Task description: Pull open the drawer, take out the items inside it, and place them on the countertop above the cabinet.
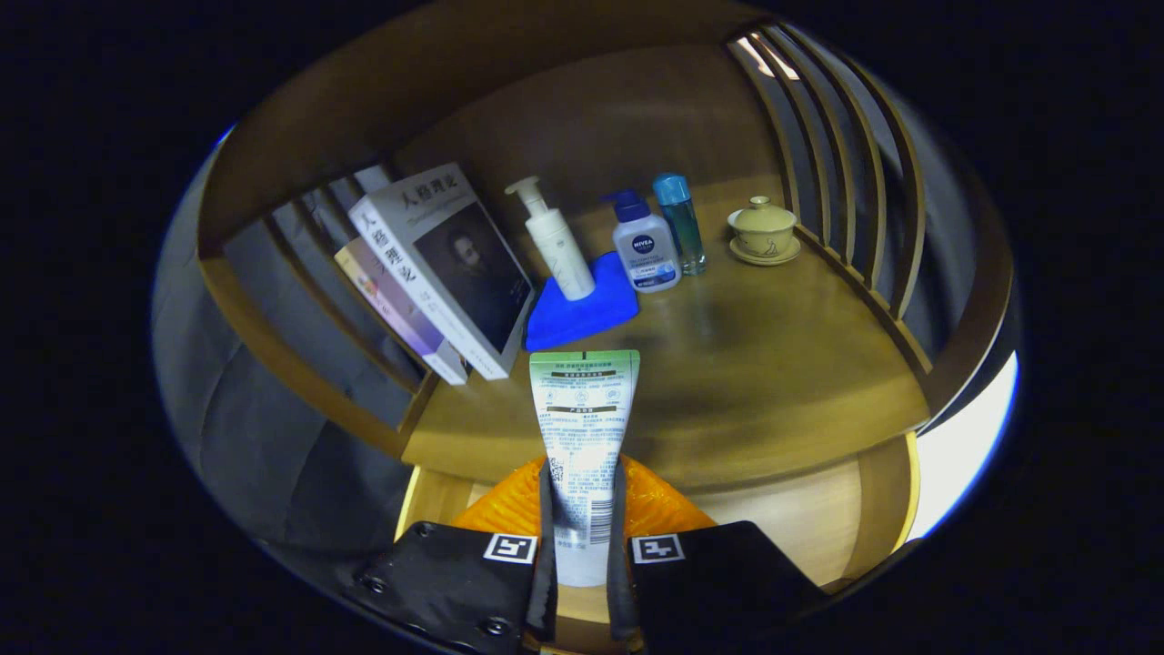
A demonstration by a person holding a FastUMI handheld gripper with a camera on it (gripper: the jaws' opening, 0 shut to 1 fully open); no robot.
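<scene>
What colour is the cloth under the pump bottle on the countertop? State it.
Bright blue. The cloth lies under the white pump bottle, seen best in the gripper view, beyond the tube the gripper holds.

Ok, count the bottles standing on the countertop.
3. A white pump bottle stands on the blue cloth, a white bottle with a blue pump beside it, then a slim blue-capped bottle. The claw grips a tube, not counted.

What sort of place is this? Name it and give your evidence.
Probably a mock bedroom or bathroom corner: a wooden cabinet countertop with toiletry bottles, books and a lidded cup. The gripper holds a tube.
</scene>
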